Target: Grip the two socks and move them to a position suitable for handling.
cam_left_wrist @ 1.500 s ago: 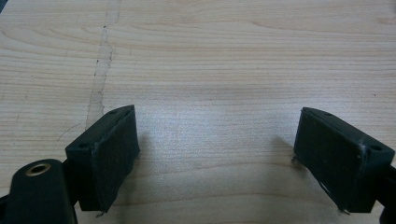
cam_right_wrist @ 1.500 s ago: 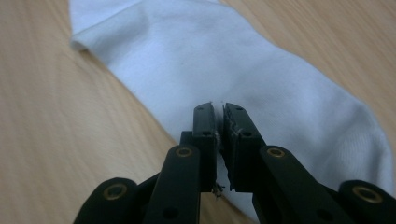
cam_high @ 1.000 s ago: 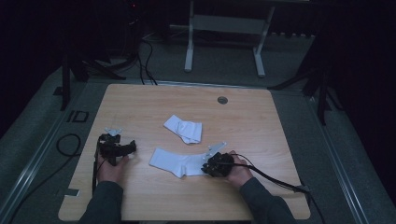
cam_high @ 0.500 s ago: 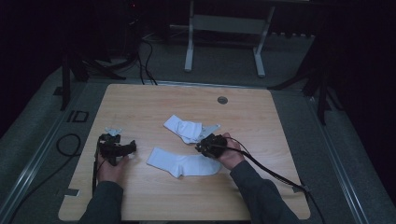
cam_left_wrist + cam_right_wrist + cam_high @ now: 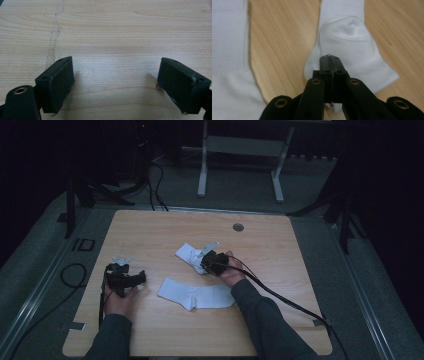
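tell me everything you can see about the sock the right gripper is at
The folded sock is white, ribbed knit cloth, lying flat on the wooden table near its middle, doubled over so one rounded end overlaps its ribbed part. The right gripper sits over its near edge with jaws shut; whether cloth is pinched between them cannot be told. It lies apart from the other sock, bare wood between them.
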Tool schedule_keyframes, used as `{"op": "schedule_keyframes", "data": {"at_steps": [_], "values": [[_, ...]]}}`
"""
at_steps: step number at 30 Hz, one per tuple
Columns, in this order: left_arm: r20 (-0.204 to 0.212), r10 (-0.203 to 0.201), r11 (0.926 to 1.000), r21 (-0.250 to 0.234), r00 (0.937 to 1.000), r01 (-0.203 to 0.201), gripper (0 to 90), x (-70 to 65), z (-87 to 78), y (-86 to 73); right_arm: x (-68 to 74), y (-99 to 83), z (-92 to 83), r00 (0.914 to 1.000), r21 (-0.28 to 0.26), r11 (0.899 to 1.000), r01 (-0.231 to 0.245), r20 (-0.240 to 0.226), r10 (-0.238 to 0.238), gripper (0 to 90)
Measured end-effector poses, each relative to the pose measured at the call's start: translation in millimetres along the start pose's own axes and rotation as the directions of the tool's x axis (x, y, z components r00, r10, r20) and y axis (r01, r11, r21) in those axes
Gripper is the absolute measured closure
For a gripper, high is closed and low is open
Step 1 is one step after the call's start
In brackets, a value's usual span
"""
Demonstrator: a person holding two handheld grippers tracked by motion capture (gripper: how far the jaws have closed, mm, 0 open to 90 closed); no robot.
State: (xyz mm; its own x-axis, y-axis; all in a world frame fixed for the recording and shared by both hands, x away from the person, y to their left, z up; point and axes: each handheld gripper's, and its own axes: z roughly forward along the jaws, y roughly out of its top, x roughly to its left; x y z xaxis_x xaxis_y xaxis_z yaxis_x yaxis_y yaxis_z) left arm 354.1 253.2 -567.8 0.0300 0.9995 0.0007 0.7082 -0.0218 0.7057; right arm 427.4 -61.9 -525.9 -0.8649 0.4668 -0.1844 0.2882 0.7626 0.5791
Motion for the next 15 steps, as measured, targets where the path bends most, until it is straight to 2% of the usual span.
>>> {"op": "schedule_keyframes", "data": {"at_steps": [3,4,5,7,10,12,15], "values": [[0.000,0.000,1.0000,0.000,1.0000,0.000,13.9,0.0,0.0,0.0,-1.0,-0.2,6.0,0.9999,0.002,1.000,-0.011,-0.013,0.011,89.4],[0.000,0.000,1.0000,0.000,1.0000,0.000,13.9,0.0,0.0,0.0,-1.7,-1.0,9.0,0.9995,0.011,1.000,-0.018,-0.027,0.019,89.4],[0.000,0.001,1.0000,0.000,1.0000,-0.001,13.9,0.0,0.0,0.0,-1.8,-5.5,16.8,0.9984,0.051,0.998,-0.025,-0.049,0.028,89.4],[0.000,0.000,1.0000,0.000,1.0000,0.000,13.9,0.0,0.0,0.0,-1.8,-7.5,15.7,0.9974,0.048,0.998,-0.039,-0.058,0.042,89.4],[0.000,0.000,1.0000,0.000,1.0000,0.000,13.9,0.0,0.0,0.0,0.5,-8.0,13.3,0.9974,0.063,0.998,-0.022,-0.066,0.026,89.2],[0.000,0.000,1.0000,0.000,1.0000,0.000,13.9,0.0,0.0,0.0,6.8,-9.7,8.3,0.9964,0.084,0.996,0.013,-0.085,-0.006,88.5],[0.000,0.001,1.0000,0.000,1.0000,-0.001,13.9,0.0,0.0,0.0,10.6,-14.8,3.0,0.9943,0.086,0.996,0.028,-0.105,-0.018,88.1]]}}
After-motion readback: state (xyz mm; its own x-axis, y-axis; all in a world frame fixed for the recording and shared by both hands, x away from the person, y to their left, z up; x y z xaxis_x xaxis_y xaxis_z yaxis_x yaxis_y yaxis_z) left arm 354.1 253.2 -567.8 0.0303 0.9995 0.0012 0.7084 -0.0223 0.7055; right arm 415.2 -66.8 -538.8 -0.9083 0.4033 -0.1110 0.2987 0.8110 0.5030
